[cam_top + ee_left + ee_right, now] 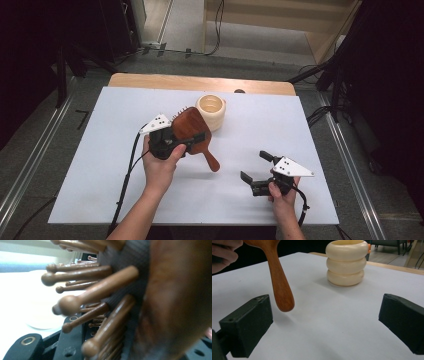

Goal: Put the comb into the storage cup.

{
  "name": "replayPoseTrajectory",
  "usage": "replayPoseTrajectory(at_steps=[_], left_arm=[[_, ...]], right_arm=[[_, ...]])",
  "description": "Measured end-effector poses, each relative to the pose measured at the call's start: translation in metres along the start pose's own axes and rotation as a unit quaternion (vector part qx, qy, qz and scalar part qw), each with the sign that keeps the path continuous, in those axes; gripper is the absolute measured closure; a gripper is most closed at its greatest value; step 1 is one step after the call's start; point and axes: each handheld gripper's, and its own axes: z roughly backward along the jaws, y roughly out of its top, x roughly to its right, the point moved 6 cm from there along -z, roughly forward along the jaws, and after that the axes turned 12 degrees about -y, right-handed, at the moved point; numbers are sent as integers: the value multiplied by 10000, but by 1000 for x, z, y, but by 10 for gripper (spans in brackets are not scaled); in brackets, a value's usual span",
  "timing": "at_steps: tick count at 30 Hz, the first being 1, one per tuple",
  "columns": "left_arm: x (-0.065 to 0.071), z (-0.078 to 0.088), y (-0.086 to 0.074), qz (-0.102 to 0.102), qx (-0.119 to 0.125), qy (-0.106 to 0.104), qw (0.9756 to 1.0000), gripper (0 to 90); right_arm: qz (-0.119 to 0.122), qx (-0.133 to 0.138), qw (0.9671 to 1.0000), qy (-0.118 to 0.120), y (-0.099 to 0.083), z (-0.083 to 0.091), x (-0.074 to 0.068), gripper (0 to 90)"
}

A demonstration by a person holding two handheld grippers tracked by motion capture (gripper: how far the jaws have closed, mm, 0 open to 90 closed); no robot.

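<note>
Bench (pixel 90 165) covered by a white sheet is seen from above, with a wooden edge showing at the far side. A wooden hairbrush (pixel 192 131) is held off the surface by the left claw (pixel 192 140), whose jaws are clamped on the brush head; the handle slopes down toward the person's right and its tip hangs above the sheet. In the left gripper view the round-tipped wooden bristles (pixel 90 293) and the dark cushion (pixel 130 270) are seen very close and blurred, above the black jaws. A cream ribbed cup (pixel 211 111), made of three stacked rings and open at the top, stands upright just behind the brush head. The right claw (pixel 256 167) is held low over the sheet, well apart from the brush, with its jaws spread wide and nothing between them. In the right gripper view the brush handle (pixel 279 282) hangs beyond the jaws, and the cup (pixel 346 262) stands farther off.
</note>
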Motion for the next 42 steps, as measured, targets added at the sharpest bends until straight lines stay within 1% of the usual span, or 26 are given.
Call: replayPoseTrajectory(at_steps=[4, 6, 8, 10, 13, 15, 18, 19, 25, 31, 37, 42], left_arm=[[-1, 2, 3, -39, -3, -8, 10000, 557], [-2, 3, 4, -4, 28, -35, 10000, 557], [-3, 4, 5, -6, 39, -51, 10000, 557], [-4, 4, 7, -9, 48, -12, 10000, 556], [-6, 5, 9, -36, 44, 13, 10000, 556], [-6, 6, 11, -40, 47, 8, 10000, 556], [-7, 6, 13, -12, 65, -4, 10000, 556], [-8, 7, 14, -2, 71, -10, 10000, 556], [-9, 8, 20, -29, 80, -5, 10000, 556], [-10, 7, 25, -50, 101, 27, 9999, 556], [-14, 8, 31, -54, 140, 61, 9999, 556], [-16, 9, 38, -81, 173, 84, 9998, 556]], right_arm=[[-29, 12, 10000, -17, -3, 6, 6, 0], [-3, 15, 10000, -41, -5, 10, 9, 0], [-2, 8, 9999, -104, -7, 13, 14, 0], [-10, 23, 9997, -228, -9, 17, 19, 0], [-51, 57, 9995, -307, -10, 23, 26, 0], [-24, 73, 9996, -253, -10, 26, 29, 0], [4, 93, 9996, -277, -12, 31, 33, 0], [32, 91, 9995, -300, -12, 33, 34, 0], [23, 83, 9990, -447, -17, 44, 46, 0], [-25, 59, 9983, -584, -21, 56, 58, 0], [-20, 47, 9980, -634, -25, 64, 67, 0], [-108, 37, 9974, -715, -27, 69, 75, 0]])
